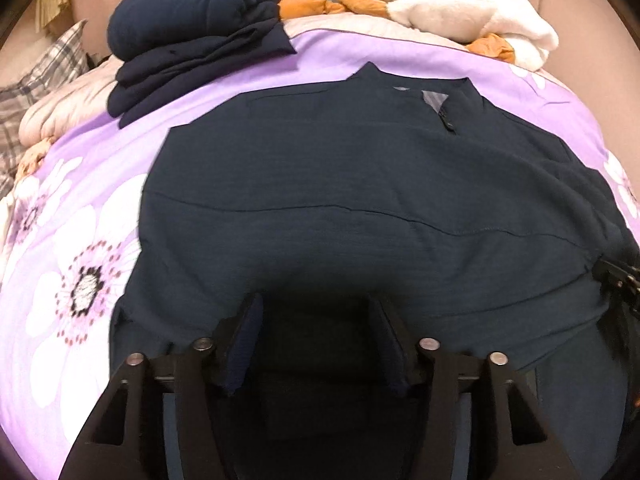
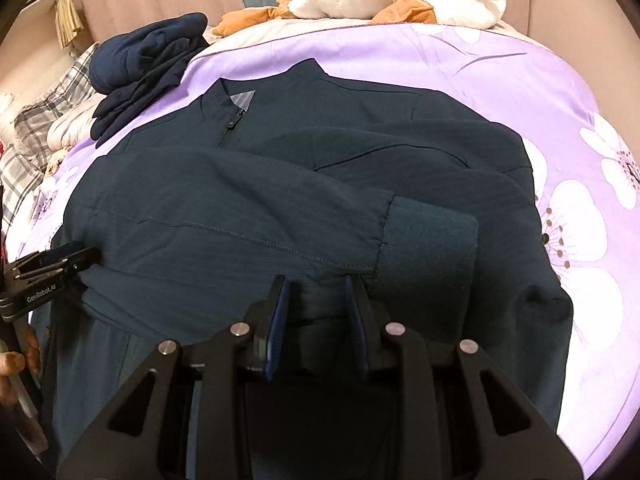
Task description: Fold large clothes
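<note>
Around you, left to right: a plaid pillow (image 1: 36, 76) at the bed's far left edge, then a stack of folded navy clothes (image 1: 192, 40) on the purple floral bedspread (image 1: 80, 240), then orange fabric (image 1: 312, 4) tucked under a white fleece blanket (image 1: 460, 12) at the head of the bed. All of it sits well clear of the work; nothing lies between your tools and the garment.

The dark teal zip jacket (image 1: 360, 208) lies front-up across the middle of the bedspread, collar away from you. One sleeve is folded across the chest, its ribbed cuff (image 2: 428, 240) toward the right side.

Left gripper (image 1: 316, 344): fingers about half open, hem region of the jacket below and between them, pads not pressing on the cloth. In the right view it sits at the jacket's left edge (image 2: 60, 264), your hand (image 2: 16, 364) on its handle.

Right gripper (image 2: 316, 320): fingers narrow, with a bunch of jacket fabric just below the cuff between them; the pads appear to pinch it.
</note>
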`<move>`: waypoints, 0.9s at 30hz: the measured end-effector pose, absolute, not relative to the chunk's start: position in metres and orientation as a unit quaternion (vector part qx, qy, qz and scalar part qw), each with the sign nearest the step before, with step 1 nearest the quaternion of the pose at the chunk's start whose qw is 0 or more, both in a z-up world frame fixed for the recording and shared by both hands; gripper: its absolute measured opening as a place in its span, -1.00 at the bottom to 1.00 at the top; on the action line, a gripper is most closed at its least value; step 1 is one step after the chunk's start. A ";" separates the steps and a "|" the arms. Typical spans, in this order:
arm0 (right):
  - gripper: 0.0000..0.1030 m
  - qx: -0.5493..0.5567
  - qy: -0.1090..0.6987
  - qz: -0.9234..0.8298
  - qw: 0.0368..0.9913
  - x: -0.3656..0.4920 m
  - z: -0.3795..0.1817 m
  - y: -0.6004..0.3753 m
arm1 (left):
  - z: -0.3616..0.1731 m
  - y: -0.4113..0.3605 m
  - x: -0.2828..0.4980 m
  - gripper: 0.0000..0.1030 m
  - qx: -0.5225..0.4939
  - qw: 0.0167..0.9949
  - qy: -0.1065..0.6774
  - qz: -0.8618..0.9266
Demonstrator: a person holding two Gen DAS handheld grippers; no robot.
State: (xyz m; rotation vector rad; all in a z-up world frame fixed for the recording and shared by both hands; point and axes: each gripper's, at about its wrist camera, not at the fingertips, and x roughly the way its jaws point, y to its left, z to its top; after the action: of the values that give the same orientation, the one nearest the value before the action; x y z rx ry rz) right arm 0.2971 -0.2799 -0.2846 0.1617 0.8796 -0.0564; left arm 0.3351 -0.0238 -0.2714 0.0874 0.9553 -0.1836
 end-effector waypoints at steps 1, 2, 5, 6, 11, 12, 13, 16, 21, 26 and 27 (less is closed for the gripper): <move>-0.40 0.083 0.426 -0.029 0.900 0.295 -0.282 -0.280 | -0.270 -0.022 0.331 0.14 0.039 0.884 0.457 -0.090; -0.36 0.089 0.425 -0.029 0.900 0.292 -0.278 -0.280 | -0.267 -0.020 0.327 0.16 0.036 0.885 0.455 -0.092; -0.10 0.108 0.407 -0.018 0.907 0.272 -0.263 -0.278 | -0.256 -0.018 0.309 0.25 0.039 0.890 0.444 -0.096; -0.10 0.108 0.403 -0.017 0.909 0.265 -0.259 -0.277 | -0.252 -0.018 0.301 0.32 0.041 0.892 0.439 -0.099; -0.06 0.111 0.397 0.003 0.911 0.231 -0.251 -0.264 | -0.239 -0.016 0.263 0.70 0.044 0.899 0.419 -0.115; -0.02 0.108 0.398 0.006 0.911 0.226 -0.252 -0.262 | -0.240 -0.017 0.255 0.79 0.047 0.899 0.419 -0.118; 0.01 0.106 0.401 0.009 0.910 0.220 -0.254 -0.258 | -0.241 -0.018 0.250 0.80 0.049 0.898 0.421 -0.121; 0.02 0.093 0.420 0.008 0.903 0.207 -0.267 -0.249 | -0.253 -0.020 0.234 0.80 0.066 0.891 0.432 -0.124; 0.02 0.055 0.450 -0.003 0.891 0.186 -0.293 -0.234 | -0.279 -0.018 0.206 0.80 0.090 0.874 0.460 -0.124; 0.04 0.023 0.446 -0.017 0.895 0.158 -0.300 -0.222 | -0.287 -0.007 0.181 0.80 0.066 0.877 0.461 -0.121; 0.05 0.023 0.445 -0.018 0.895 0.153 -0.301 -0.222 | -0.286 -0.006 0.178 0.80 0.064 0.876 0.462 -0.121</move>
State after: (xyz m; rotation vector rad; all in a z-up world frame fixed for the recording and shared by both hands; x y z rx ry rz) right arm 0.1528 -0.2223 -0.3009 0.0471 0.9215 -0.0365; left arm 0.1784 -0.0057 -0.2863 0.1331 0.9650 -0.2518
